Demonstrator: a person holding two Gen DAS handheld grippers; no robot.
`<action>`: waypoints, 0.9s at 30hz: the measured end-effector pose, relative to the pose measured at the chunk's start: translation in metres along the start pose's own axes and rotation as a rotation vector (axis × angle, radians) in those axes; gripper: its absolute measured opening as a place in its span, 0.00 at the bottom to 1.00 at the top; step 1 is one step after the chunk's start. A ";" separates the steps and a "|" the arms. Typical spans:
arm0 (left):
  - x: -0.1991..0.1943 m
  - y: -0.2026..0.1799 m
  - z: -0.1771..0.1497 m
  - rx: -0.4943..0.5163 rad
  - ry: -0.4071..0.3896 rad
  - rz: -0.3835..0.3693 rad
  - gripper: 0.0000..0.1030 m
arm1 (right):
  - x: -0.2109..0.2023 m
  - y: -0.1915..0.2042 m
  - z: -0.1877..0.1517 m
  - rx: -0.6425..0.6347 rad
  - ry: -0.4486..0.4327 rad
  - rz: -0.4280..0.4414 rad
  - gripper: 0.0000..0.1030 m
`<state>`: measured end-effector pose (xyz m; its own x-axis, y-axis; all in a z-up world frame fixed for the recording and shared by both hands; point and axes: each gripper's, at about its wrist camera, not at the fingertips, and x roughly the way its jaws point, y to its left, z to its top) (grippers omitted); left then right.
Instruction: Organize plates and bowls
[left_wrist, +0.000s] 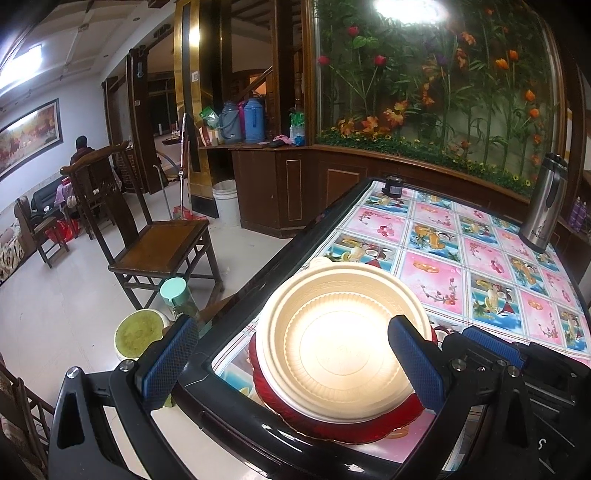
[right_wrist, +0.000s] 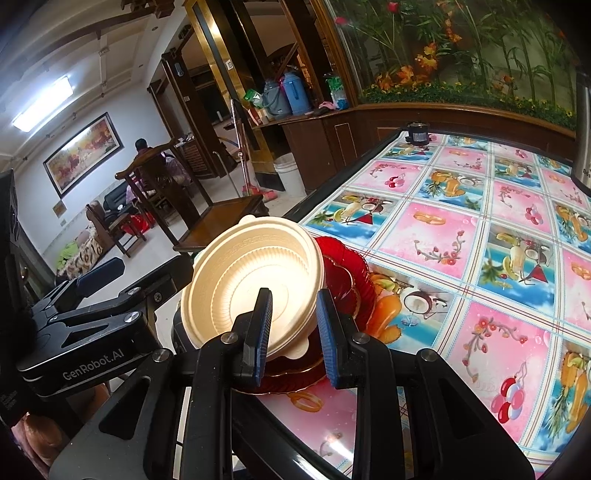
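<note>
Over table edge, both claws straddle cream bowl.

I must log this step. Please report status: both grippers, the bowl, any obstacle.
Left gripper open, jaws straddling cream bowl. Right gripper open at bowl's near rim. Bowl sits on red plates, table corner. Nothing in the way.

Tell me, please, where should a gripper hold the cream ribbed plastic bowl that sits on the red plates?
Probably at the rim of the cream ribbed plastic bowl, on its near side, one finger inside and one outside. The wall is thin, and the bowl is too wide to span. The right gripper is already open at that edge, above the red scalloped plates.
</note>
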<state>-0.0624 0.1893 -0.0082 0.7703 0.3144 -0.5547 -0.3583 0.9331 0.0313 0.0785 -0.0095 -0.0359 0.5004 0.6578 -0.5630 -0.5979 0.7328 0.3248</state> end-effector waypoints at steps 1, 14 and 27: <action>0.000 0.001 0.000 -0.003 0.002 0.003 1.00 | 0.001 0.001 0.000 -0.001 0.002 0.001 0.24; 0.002 0.003 -0.001 -0.015 0.014 0.011 1.00 | 0.005 0.003 0.001 -0.002 0.010 0.013 0.24; 0.005 0.005 -0.007 -0.011 0.029 0.020 1.00 | 0.007 0.002 0.001 0.001 0.009 0.017 0.24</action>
<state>-0.0644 0.1947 -0.0166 0.7471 0.3280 -0.5782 -0.3799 0.9244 0.0335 0.0808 -0.0035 -0.0384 0.4842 0.6687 -0.5643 -0.6060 0.7215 0.3350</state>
